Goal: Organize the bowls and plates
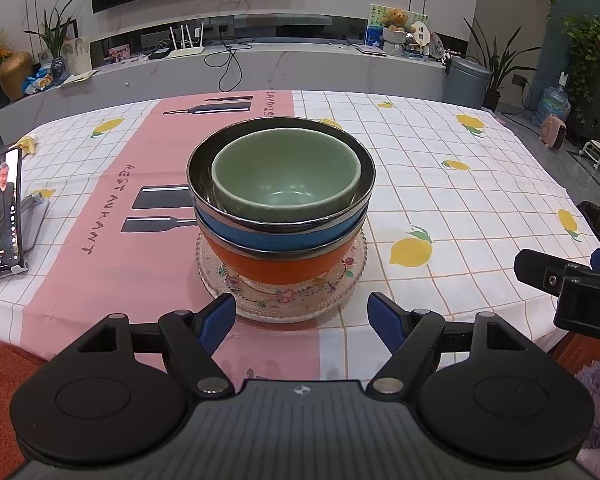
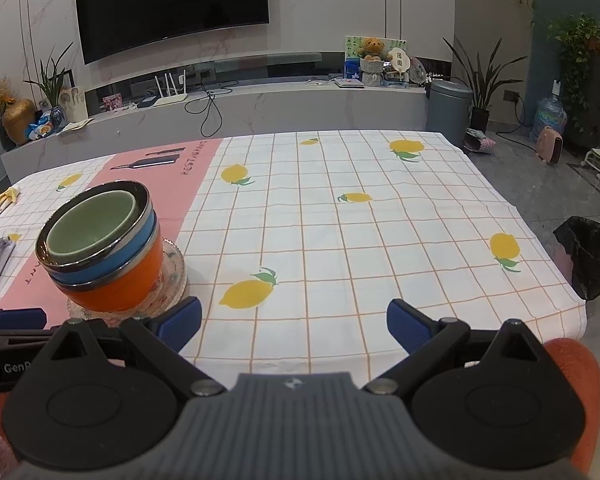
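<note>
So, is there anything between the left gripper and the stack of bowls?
Nothing visible. The left gripper is open just before the glass plate carrying the orange bowl, blue bowl and green bowl.

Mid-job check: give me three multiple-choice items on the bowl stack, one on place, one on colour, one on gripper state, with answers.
1. What does the stack of bowls stand on?
A. a patterned glass plate
B. the bare tablecloth
C. the phone

2. What colour is the innermost bowl?
A. orange
B. blue
C. green

3. How is the left gripper?
A. shut on the plate
B. open, holding nothing
C. shut on a bowl

Answers:
1 A: the glass plate rims out under the orange bowl.
2 C: the green bowl sits inside the blue bowl, at the top of the stack.
3 B: its fingers stand apart, short of the plate, with nothing between them.
</note>
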Available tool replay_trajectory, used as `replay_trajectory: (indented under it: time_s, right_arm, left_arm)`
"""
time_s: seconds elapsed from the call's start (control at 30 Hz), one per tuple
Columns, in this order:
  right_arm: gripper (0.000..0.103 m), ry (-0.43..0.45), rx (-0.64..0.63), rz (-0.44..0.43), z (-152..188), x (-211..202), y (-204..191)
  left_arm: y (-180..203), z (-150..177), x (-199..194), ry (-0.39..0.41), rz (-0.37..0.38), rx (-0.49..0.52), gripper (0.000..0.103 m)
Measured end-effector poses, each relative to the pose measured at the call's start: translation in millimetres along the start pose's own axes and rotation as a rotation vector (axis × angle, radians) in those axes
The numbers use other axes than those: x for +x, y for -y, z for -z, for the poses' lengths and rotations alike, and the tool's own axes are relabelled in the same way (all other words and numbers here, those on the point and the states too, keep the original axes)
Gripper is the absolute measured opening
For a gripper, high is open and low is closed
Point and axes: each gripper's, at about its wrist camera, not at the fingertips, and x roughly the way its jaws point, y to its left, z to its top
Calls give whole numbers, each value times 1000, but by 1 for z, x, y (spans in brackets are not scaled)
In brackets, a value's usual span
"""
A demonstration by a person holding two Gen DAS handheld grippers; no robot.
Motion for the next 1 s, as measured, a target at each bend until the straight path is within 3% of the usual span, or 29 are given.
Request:
replay_trajectory:
  time_s: [1.0]
  right_arm:
    - [97,-6,6,-13,2,0,-1]
  left_arm:
    - [4,0,1,3,21,19,88]
